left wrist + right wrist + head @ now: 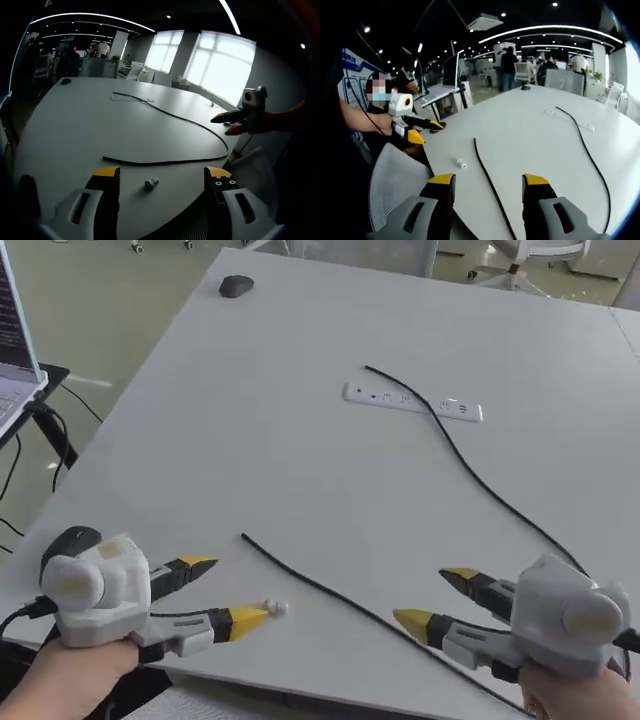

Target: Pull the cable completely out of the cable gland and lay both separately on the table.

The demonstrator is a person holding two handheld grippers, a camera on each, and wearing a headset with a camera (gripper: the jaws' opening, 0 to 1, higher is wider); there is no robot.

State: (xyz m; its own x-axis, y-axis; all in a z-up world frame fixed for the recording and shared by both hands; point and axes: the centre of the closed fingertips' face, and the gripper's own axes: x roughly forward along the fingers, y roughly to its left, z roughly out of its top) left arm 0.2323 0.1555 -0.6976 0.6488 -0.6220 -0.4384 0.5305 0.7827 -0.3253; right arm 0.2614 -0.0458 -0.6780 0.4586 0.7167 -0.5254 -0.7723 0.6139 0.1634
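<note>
A long black cable (340,595) lies loose on the white table (300,440), its free end near the front middle; it also runs across the left gripper view (165,161) and the right gripper view (487,175). A small white cable gland (275,608) rests on the table apart from the cable, just in front of my left gripper (222,592). It lies between the jaws in the left gripper view (151,183) and shows in the right gripper view (460,163). My left gripper is open and holds nothing. My right gripper (435,598) is open too, beside the cable.
A white power strip (412,402) lies mid-table with the cable crossing it. A dark mouse (236,285) sits at the far edge. A laptop (15,340) stands on a side stand at left. A mesh chair back (395,182) is near the table's front edge.
</note>
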